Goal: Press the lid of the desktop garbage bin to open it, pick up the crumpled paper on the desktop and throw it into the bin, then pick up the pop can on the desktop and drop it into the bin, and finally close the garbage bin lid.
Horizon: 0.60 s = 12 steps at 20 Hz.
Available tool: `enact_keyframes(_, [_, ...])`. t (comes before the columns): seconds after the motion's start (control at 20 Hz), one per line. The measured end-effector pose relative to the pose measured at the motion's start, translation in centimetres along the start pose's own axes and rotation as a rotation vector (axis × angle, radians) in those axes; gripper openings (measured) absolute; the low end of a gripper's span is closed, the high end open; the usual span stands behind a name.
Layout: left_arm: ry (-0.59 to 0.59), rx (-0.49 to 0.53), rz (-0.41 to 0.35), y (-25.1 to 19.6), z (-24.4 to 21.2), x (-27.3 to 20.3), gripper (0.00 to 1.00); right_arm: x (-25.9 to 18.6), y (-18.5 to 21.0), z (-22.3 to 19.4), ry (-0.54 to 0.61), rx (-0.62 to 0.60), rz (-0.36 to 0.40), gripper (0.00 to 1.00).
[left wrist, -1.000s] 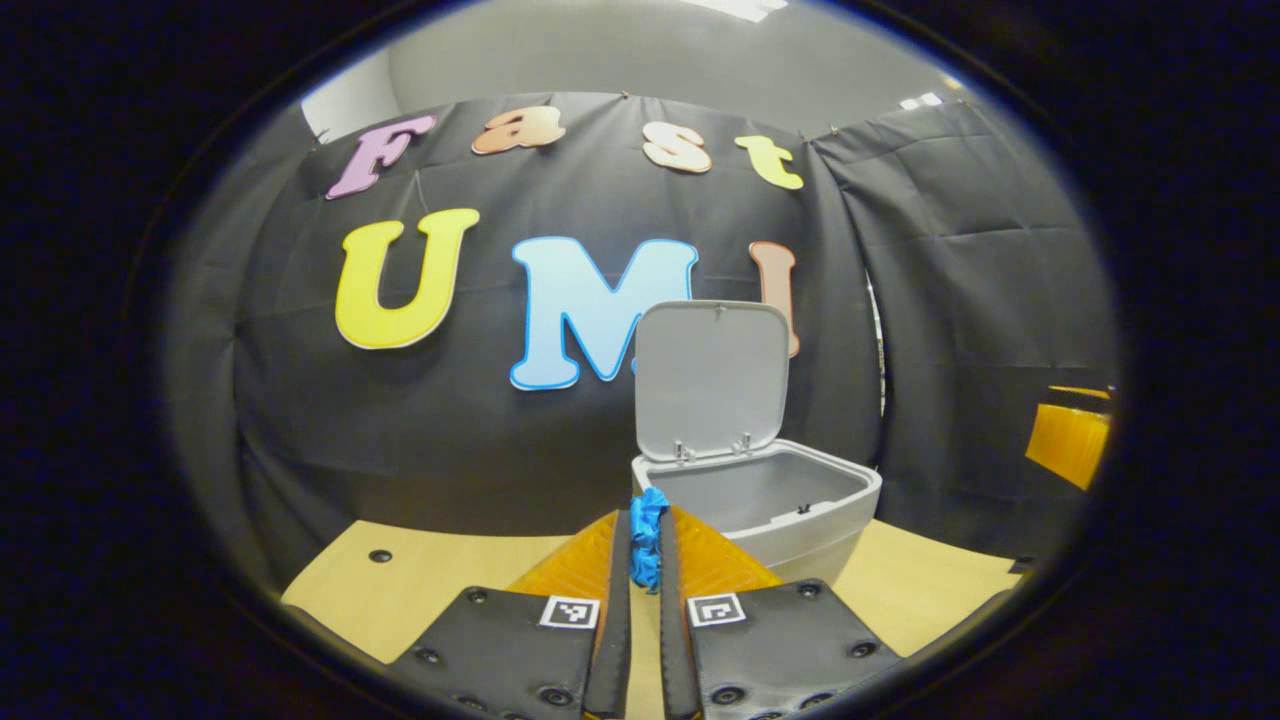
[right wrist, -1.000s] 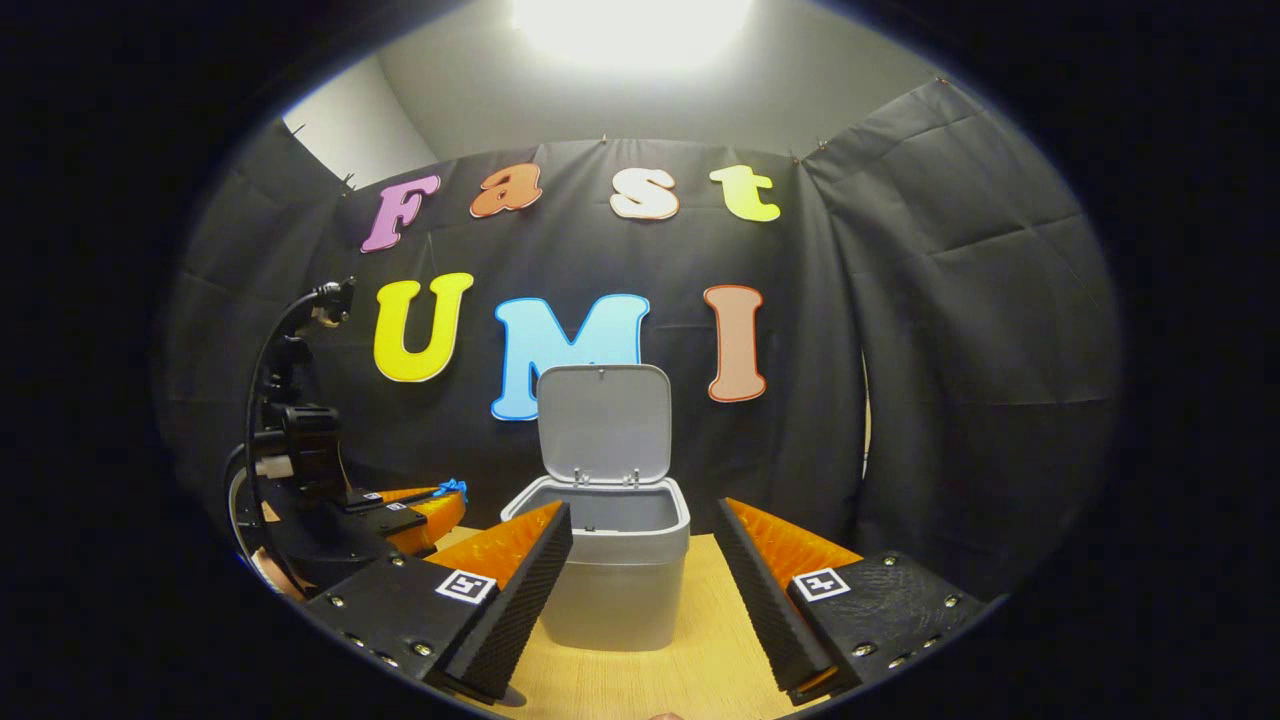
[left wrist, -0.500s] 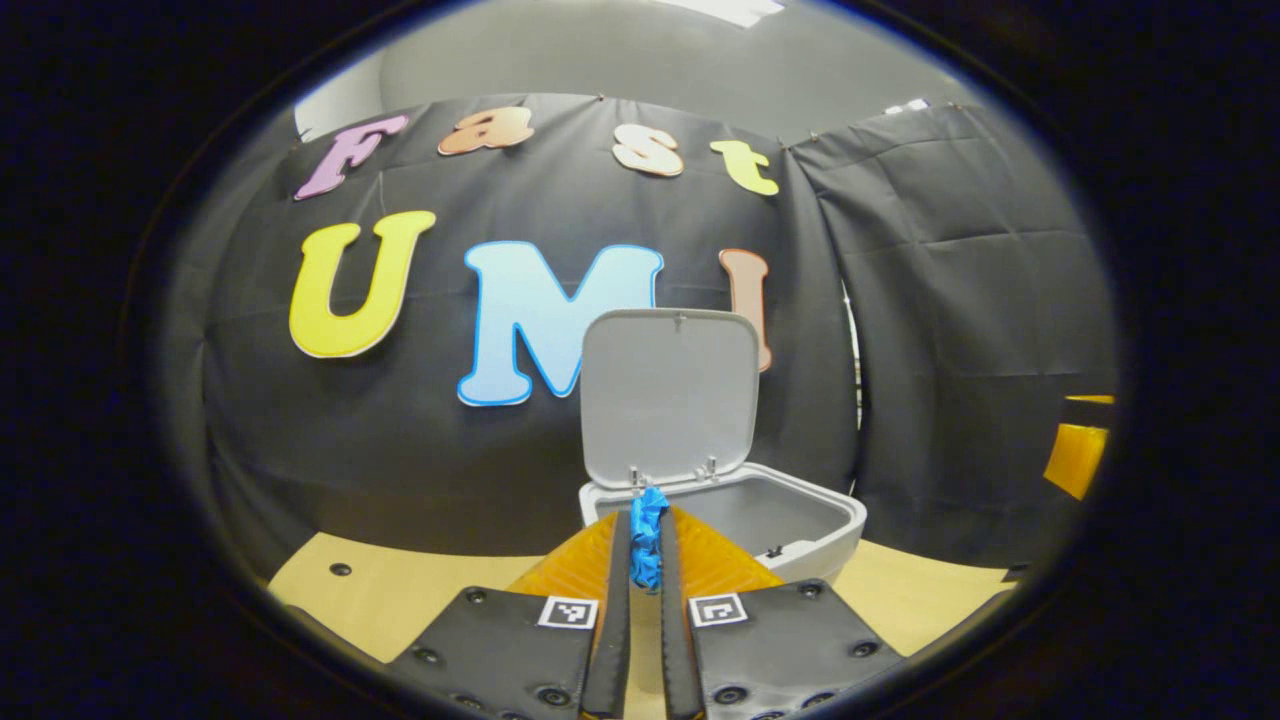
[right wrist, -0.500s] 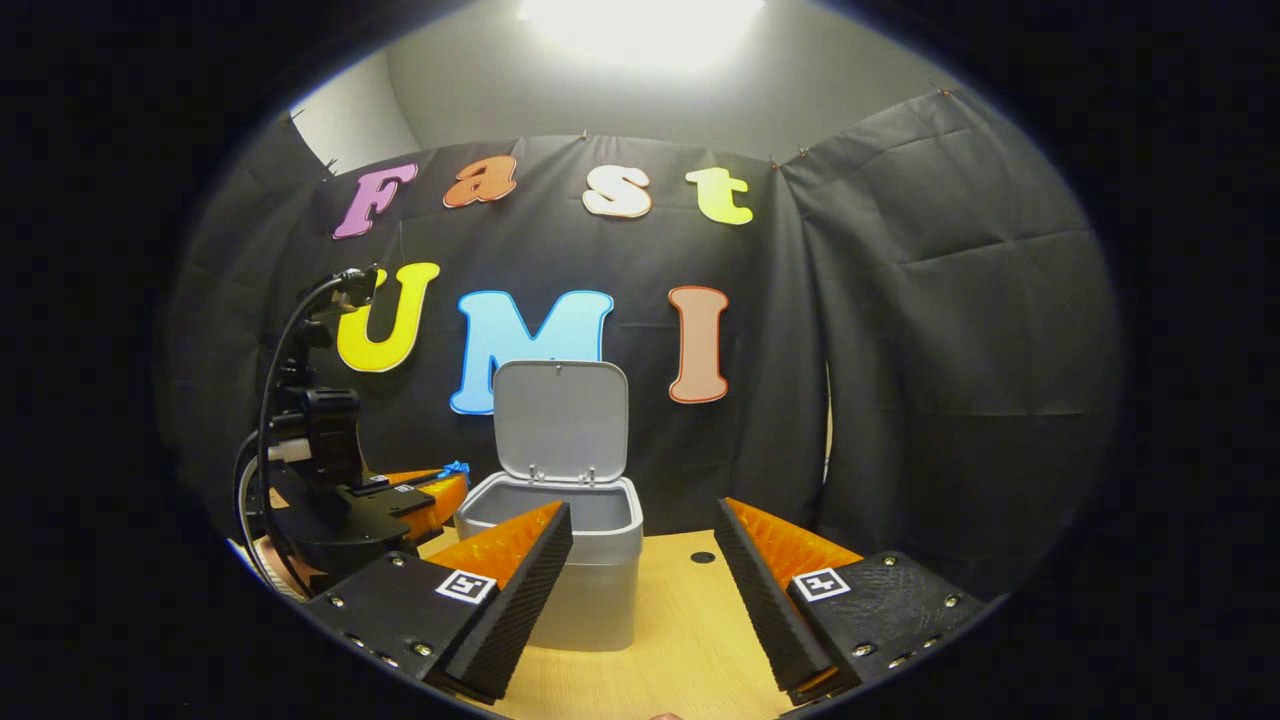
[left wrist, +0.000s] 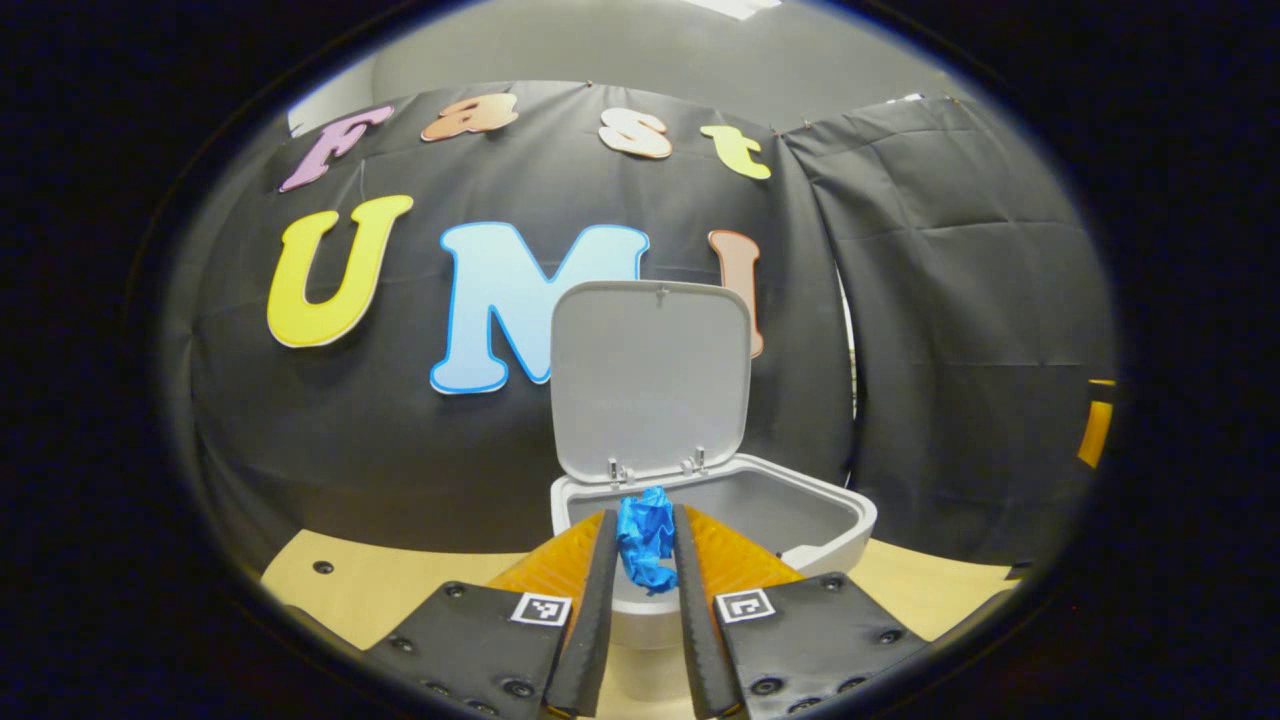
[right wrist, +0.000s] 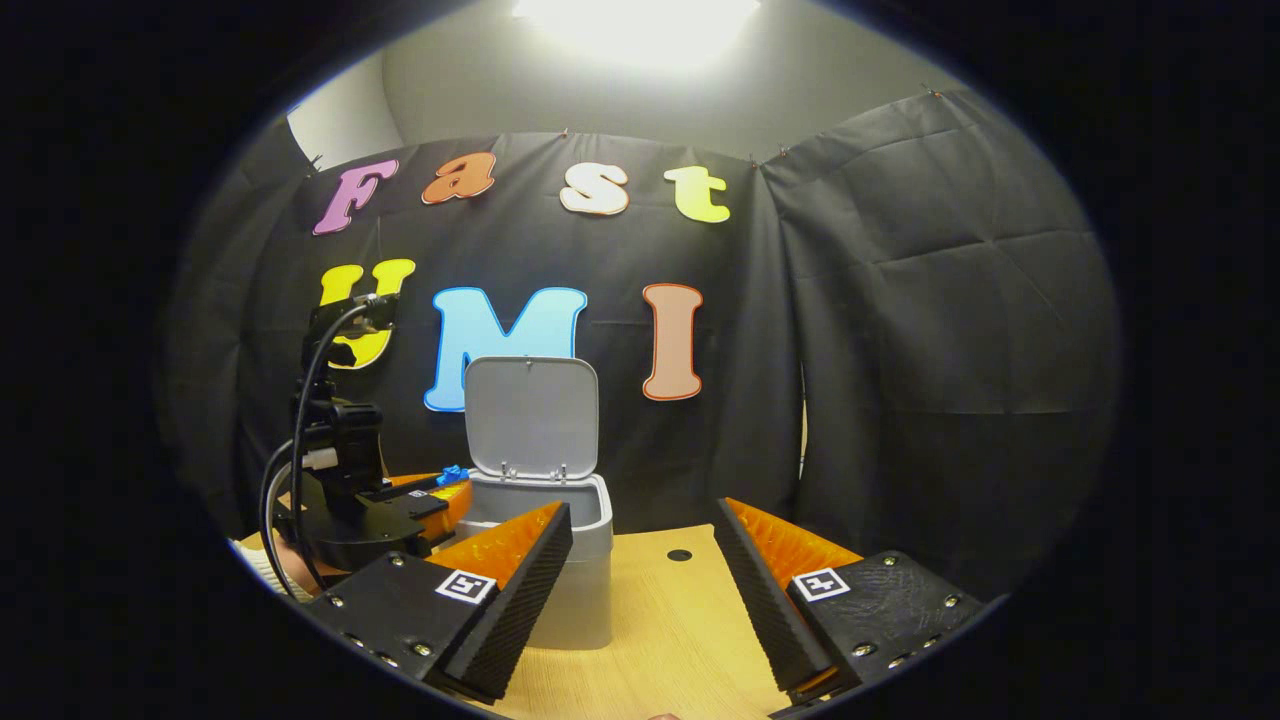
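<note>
The lid point(left wrist: 650, 375) of the grey desktop garbage bin point(left wrist: 835, 515) is seen standing upright on its hinges, so the opening step is judged done. A blue crumpled paper point(left wrist: 645, 540) is pinched between the nearly closed fingers of the left tool point(left wrist: 648, 565), which is held just over the near rim of the bin, with the wad at the edge of the open mouth. In the right gripper view, the same paper point(right wrist: 452, 474) is seen at the tip of the left tool point(right wrist: 440, 490), right at the left rim of the bin point(right wrist: 580, 560), under the raised lid point(right wrist: 530, 415). The paper is not yet released, so the second step is judged to be in hand and close to its end.

The right tool point(right wrist: 640, 570) is held wide open with nothing between its fingers, above the wooden tabletop point(right wrist: 670, 640) and near the bin. The pop can cannot be made out, so its place cannot be told. Left to be done: the paper dropped in, the can fetched and dropped, and the lid closed.
</note>
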State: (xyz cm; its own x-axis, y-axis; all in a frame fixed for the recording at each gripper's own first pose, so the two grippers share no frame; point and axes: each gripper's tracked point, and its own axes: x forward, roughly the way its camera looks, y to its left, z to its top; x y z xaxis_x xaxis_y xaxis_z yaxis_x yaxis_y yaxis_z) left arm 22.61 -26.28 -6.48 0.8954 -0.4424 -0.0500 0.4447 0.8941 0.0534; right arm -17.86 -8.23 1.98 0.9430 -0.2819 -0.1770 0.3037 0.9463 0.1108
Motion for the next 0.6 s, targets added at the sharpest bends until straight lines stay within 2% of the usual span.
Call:
enact_keyframes(0.05, [-0.002,-0.001,-0.005,-0.2,0.1,0.0,0.36,0.1,0.0,-0.1,0.005,0.003,0.001,0.92])
enact_keyframes(0.15, [-0.002,0.000,-0.007,-0.1,0.0,0.1,0.45,0.2,0.0,-0.3,0.016,0.010,0.005,0.92])
enact_keyframes(0.2, [0.003,-0.001,-0.004,-0.1,-0.1,0.3,0.53,0.2,0.1,-0.3,0.017,0.011,0.009,0.92])
enact_keyframes(0.35, [0.004,-0.022,-0.007,0.0,-0.3,0.2,0.67,0.2,0.1,0.0,0.006,0.003,0.013,0.92])
enact_keyframes(0.45, [-0.001,-0.032,0.000,0.2,-0.1,-0.2,0.85,0.3,0.2,0.3,-0.003,-0.008,0.019,0.92])
enact_keyframes(0.5, [-0.003,-0.034,0.007,0.2,0.0,-0.3,0.89,0.3,0.3,0.3,-0.003,-0.011,0.027,0.92])
enact_keyframes(0.6, [-0.005,-0.039,0.020,0.5,0.3,-1.2,0.89,0.2,0.9,0.3,-0.007,-0.013,0.053,0.92])
